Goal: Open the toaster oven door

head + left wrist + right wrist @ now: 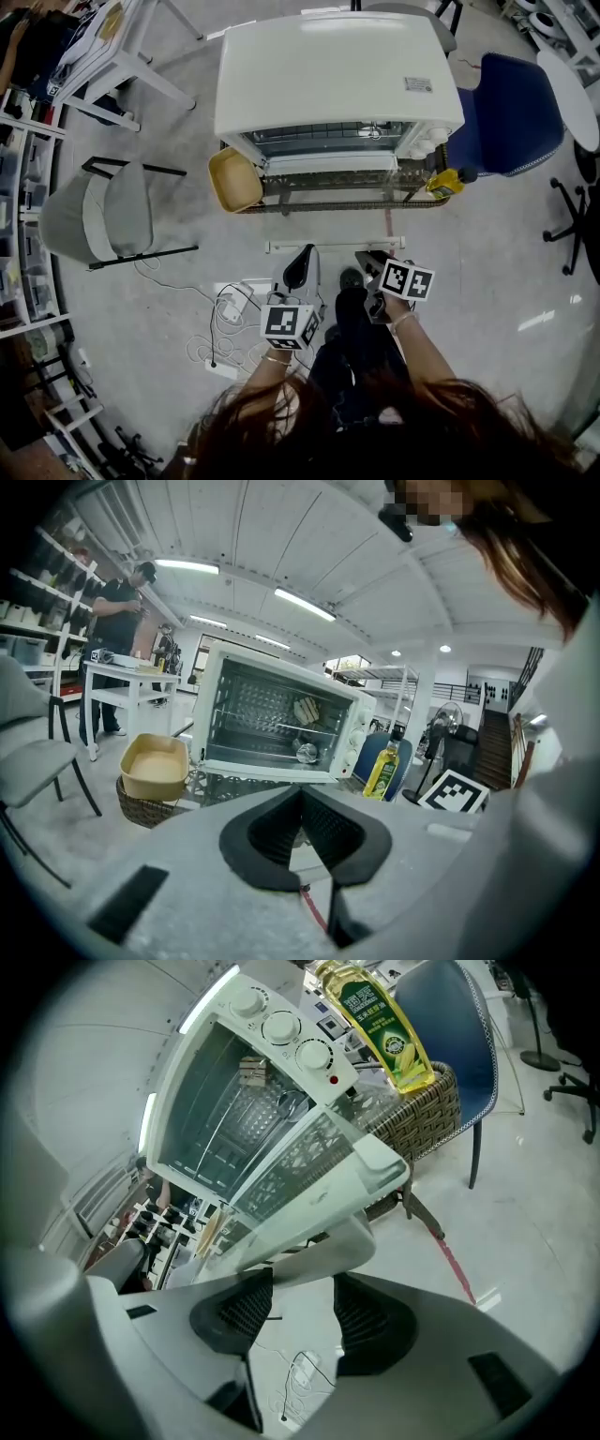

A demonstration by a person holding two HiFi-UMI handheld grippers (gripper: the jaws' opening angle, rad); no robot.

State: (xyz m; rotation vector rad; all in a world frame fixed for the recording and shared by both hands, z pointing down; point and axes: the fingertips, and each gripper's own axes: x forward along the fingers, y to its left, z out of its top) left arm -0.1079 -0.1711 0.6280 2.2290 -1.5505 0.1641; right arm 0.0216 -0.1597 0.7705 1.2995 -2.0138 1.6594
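Fig. | white box-shaped toaster oven (328, 75), glass door (300, 1171) lowered | my right tongs (305, 1283) parted beside its white bar handle (328, 1246), probably letting go | left tongs (302, 803) closed, empty, spare.

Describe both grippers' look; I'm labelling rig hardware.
The left gripper and right gripper are light grey shells with black ribbed pads. Each carries a white cube with black square markers. A thin bracelet shows at each wrist.
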